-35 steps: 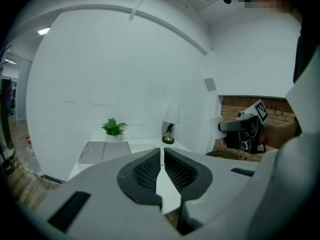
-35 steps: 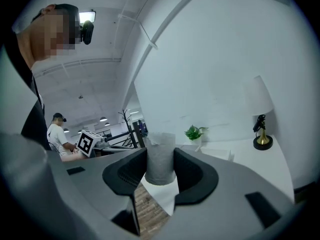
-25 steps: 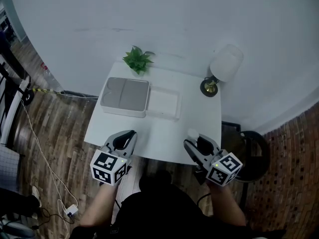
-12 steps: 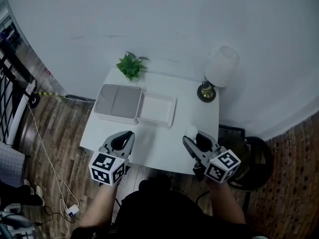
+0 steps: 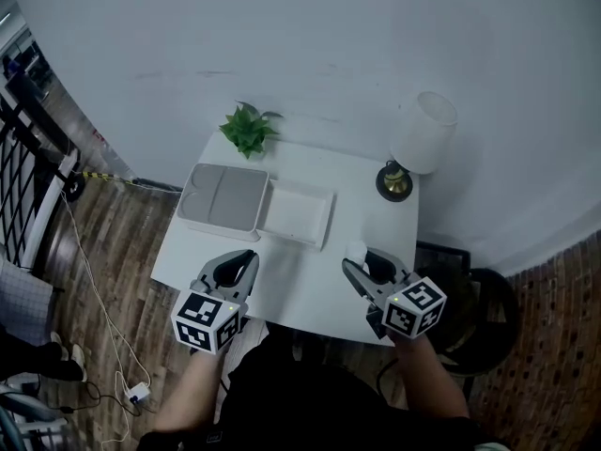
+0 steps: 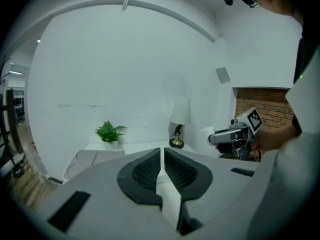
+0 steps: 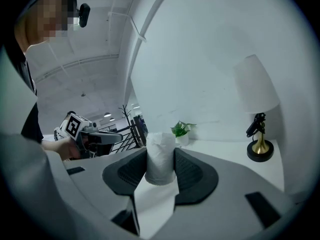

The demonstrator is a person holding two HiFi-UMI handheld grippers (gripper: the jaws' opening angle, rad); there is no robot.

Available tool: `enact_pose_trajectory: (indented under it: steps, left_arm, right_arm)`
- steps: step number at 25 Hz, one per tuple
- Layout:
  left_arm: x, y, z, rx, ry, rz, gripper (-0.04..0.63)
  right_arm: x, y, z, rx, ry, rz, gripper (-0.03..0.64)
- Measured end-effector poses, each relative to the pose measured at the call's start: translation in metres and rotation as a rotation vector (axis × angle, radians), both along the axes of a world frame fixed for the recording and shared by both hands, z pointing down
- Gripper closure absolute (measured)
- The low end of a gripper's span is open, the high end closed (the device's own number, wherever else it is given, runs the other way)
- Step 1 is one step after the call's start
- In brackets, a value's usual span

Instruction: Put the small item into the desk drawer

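Grey lidded box (image 5: 223,195): being carried on the white desk (image 5: 376,209), with the plant (image 5: 248,127) behind it.

Left gripper (image 5: 242,257): being held over the desk's near edge, jaws pressed together, nothing between them.

White open drawer (image 5: 299,212): lying against the box's right side.

Small white roll (image 5: 356,250): being clamped upright between the wide-set jaws of the right gripper (image 5: 362,265), near the front edge, apart from the drawer.

Lamp (image 5: 418,144): standing at the far right.

Handling note: the roll is best carried level, up and leftward over the drawer, and lowered inside the rim before being released.
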State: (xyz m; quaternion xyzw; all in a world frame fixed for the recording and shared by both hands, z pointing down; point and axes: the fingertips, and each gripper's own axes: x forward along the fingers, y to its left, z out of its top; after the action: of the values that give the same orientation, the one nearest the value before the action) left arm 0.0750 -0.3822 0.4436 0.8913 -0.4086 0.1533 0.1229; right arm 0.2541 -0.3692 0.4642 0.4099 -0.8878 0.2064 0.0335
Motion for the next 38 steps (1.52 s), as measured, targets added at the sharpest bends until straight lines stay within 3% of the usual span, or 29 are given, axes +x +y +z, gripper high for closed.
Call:
enact_pose_trajectory:
  steps: [12,19,27,34,38]
  left_arm:
    - [-0.032,-0.074,0.040,-0.066,0.020,-0.006,0.565]
    - [-0.058,-0.118,0.073,-0.096,0.029,-0.020,0.565]
    - [-0.074,-0.137,0.109,-0.182,0.063,-0.031,0.565]
    - [-0.080,-0.152,0.122,-0.185,0.107,-0.056,0.565]
    - [-0.083,-0.152,0.129,-0.198,0.126,-0.069,0.565]
  right_arm:
    - [-0.055,-0.094,0.025,-0.064,0.092,-0.073,0.453]
    - [-0.103,-0.146,0.070,-0.135,0.227,-0.171,0.451]
    - [-0.131,-0.177,0.119,-0.239,0.283,-0.221,0.451]
    - [-0.135,-0.182,0.159,-0.263,0.501,-0.303,0.449]
    - [-0.140,-0.181,0.176,-0.306,0.566,-0.350,0.448]
